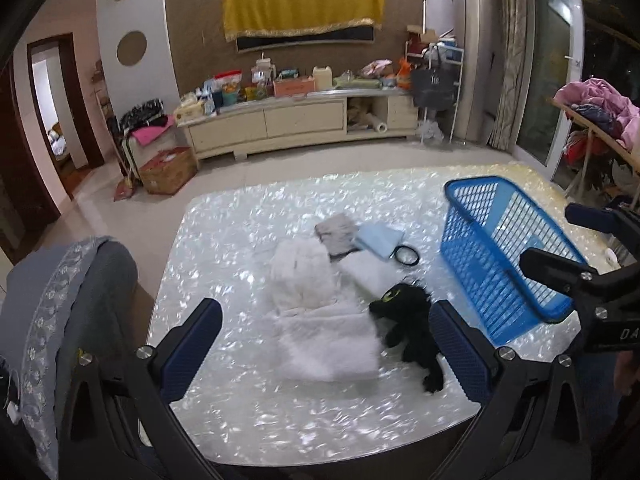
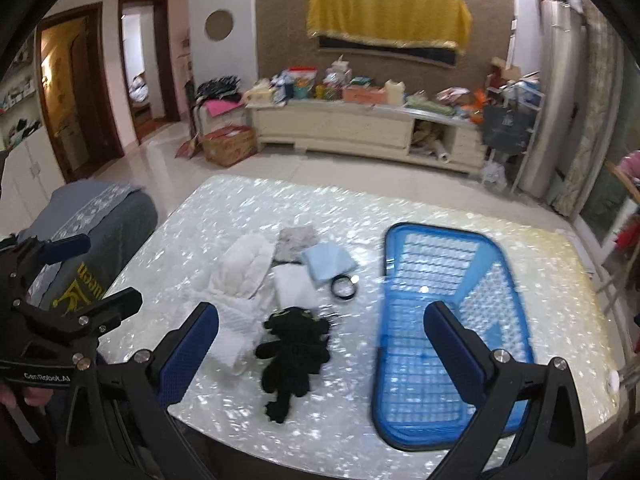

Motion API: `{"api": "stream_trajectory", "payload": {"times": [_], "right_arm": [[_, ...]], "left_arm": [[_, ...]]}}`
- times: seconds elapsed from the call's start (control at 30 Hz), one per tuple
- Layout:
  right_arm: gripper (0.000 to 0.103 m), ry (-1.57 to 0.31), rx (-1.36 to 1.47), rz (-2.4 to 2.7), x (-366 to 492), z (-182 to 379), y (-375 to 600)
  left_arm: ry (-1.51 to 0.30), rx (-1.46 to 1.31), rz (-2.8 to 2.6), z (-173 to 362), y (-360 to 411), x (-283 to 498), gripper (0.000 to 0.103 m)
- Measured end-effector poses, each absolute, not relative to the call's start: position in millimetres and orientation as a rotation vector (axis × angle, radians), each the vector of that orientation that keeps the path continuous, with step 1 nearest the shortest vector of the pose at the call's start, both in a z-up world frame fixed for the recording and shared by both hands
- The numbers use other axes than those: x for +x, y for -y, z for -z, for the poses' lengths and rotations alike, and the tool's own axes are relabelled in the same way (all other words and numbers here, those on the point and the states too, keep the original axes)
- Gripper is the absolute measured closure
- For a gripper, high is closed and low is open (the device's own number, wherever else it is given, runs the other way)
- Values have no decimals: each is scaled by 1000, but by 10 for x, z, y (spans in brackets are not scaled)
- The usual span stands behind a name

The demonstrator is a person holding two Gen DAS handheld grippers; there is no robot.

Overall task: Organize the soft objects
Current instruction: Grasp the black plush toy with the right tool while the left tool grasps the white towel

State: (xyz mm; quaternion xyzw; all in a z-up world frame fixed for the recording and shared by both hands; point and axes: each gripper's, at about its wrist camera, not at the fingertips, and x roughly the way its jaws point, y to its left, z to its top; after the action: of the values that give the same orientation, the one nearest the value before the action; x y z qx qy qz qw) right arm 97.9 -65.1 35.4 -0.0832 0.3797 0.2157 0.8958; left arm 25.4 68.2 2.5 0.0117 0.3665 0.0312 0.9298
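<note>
Hand-held grippers, left [image 1: 326, 344] and right [image 2: 322, 344], both released above black plush [image 2: 292, 354].

Black plush toy [image 2: 294, 354] lies flat beside folded white towels [image 1: 324, 332], grey cloth [image 1: 335, 232] and pale-blue cloth [image 1: 380, 239] behind them, empty blue mesh basket [image 2: 440, 364] to the right.
</note>
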Motion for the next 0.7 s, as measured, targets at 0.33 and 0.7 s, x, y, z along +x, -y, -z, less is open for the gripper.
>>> {"api": "stream_trajectory", "payload": {"times": [0.33,0.7], "right_arm": [[0,-955,-255,-504,1220,131,125],[3,-1075,-295,-530,1453,605,-167]], "left_arm": [[-875,-58,-95,421,-1164,383,0],[-1026,-147,-90,991,-1495,599,0]]}}
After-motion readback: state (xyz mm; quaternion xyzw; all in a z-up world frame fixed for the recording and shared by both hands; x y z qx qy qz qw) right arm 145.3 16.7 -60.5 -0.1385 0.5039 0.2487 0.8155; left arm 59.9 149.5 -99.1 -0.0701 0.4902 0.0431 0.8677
